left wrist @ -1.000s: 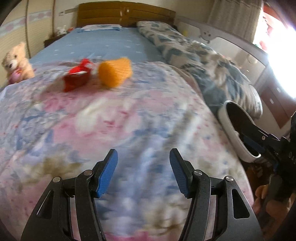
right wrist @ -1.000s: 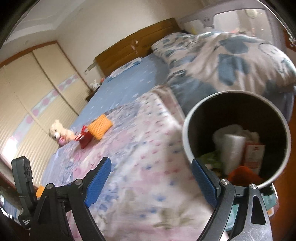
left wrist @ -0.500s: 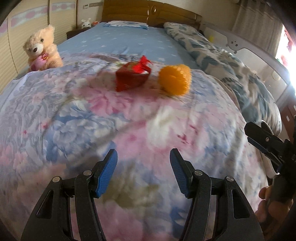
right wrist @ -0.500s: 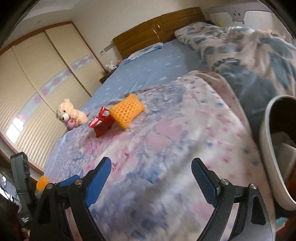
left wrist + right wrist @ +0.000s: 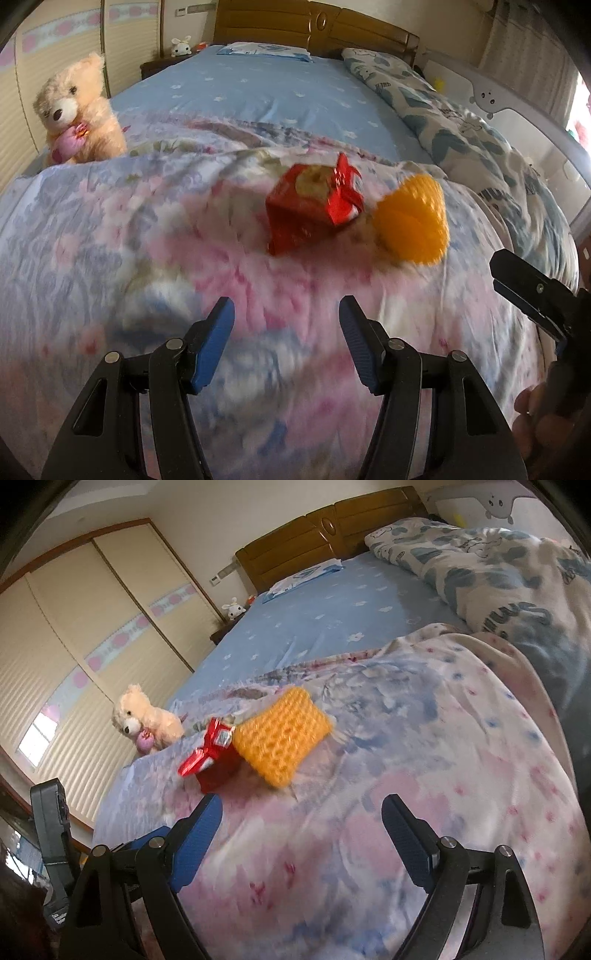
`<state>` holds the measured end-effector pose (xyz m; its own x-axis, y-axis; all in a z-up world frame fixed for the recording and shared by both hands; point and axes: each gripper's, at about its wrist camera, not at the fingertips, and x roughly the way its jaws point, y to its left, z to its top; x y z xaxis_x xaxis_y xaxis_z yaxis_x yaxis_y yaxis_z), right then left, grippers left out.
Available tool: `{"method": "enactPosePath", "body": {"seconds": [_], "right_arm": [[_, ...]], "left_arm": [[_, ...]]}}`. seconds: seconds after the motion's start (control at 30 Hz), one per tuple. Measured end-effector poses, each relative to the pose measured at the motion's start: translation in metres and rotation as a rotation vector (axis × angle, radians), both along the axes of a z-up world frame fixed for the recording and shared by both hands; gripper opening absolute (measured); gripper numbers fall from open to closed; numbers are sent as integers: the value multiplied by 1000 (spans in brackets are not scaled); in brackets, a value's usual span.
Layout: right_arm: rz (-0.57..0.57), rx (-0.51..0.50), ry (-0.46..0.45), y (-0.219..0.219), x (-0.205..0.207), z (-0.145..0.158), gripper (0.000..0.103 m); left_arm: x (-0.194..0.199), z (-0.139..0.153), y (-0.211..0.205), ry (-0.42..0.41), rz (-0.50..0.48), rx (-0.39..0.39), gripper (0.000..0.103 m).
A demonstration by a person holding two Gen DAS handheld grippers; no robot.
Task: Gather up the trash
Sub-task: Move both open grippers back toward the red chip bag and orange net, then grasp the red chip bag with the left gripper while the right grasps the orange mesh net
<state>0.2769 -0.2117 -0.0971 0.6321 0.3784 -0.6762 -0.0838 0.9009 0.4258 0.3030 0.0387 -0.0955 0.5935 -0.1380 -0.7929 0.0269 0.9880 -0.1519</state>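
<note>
Since the earlier frame both tongs have closed on the red snack box (image 5: 314, 206), now just ahead of the spread, empty left gripper (image 5: 286, 341). The right gripper (image 5: 301, 838) is likewise spread and empty. Step: approach. Next: straddle the box, then pinch.

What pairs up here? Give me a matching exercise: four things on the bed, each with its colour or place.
Things:
1. wrapper
2. foam net
3. teddy bear
4. pillow

Descriptions:
a. orange mesh
b. by the headboard
c. red, torn open
d. cream, at the blanket's far left edge

Pairs: 1-c, 2-a, 3-d, 4-b
</note>
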Motion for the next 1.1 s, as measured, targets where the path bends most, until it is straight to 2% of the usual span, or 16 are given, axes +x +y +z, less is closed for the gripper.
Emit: {"method": "enactPosePath", "body": {"seconds": [0.13,0.37,0.43,0.53,0.57,0.6,0.67,0.8,1.1], "right_arm": [[-2,31,3,2,17,-1,89],[-1,87,34,10,51,-11,86],[-4,101,50,10,57,-17,81],[2,142,88,10,67,-28,65],[10,160,102,10,68,-32,50],[17,173,112,10,69,-34,41],[13,179,116,9,66,-35,37],[17,179,109,2,56,-31,28],[24,178,75,-21,13,-10,21]], "left_arm": [[20,-2,1,-31,-25,16,60],[49,-8,-4,-29,-79,35,60],[54,-11,-5,-22,-89,36,60],[58,-14,-8,-12,-102,30,58],[58,-14,-10,-17,-106,34,49],[58,-13,-12,-21,-116,33,34],[60,-13,-16,-20,-136,31,15],[52,-9,-23,-44,-156,48,3],[-4,3,-44,-61,-185,-1,2]]}}
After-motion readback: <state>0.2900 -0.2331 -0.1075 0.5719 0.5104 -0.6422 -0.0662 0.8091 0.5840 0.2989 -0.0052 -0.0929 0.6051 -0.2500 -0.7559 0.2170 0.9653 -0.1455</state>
